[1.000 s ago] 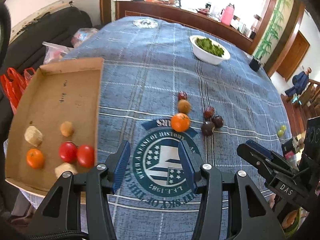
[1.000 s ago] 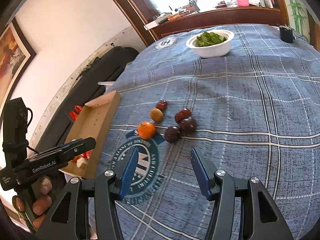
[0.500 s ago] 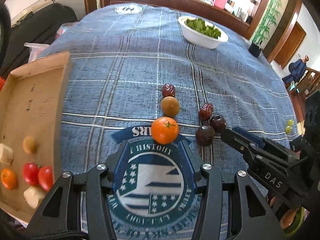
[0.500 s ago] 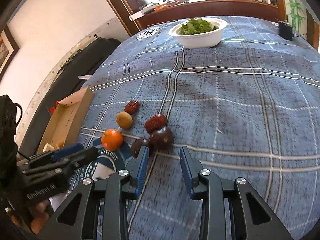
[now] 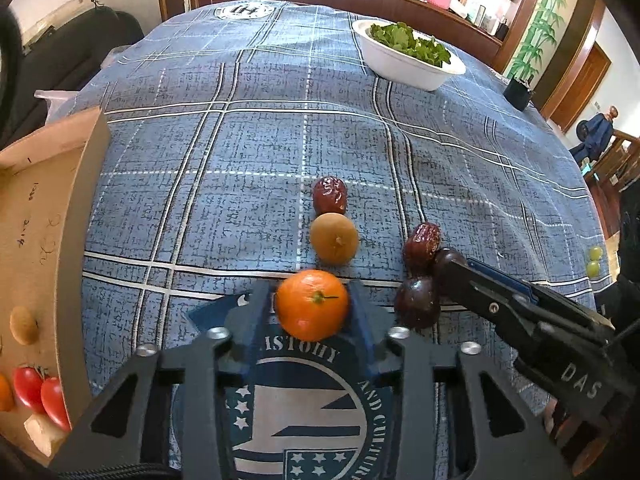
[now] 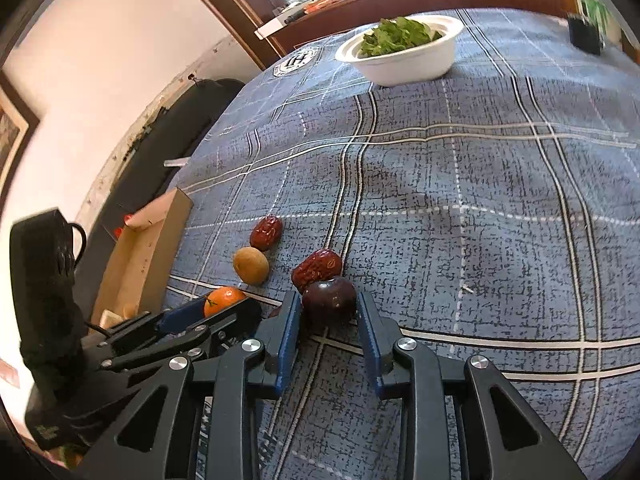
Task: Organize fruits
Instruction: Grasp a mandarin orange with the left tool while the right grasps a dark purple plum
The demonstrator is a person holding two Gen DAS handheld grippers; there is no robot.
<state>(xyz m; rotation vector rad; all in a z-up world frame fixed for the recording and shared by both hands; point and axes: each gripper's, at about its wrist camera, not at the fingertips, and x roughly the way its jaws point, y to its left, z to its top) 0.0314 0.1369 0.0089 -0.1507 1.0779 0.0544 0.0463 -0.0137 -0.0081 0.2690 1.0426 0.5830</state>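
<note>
Orange tangerine point(image 5: 312, 305) between left claw point(image 5: 311, 312) pads (touching?); right claw point(image 6: 329, 320) straddles dark plum point(image 6: 329, 301), gaps either side.

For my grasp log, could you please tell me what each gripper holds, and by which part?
Left gripper: jaws flank the orange at its sides. Right gripper: jaws flank the dark plum. Both fruits rest on the cloth; firm contact cannot be told.
</note>
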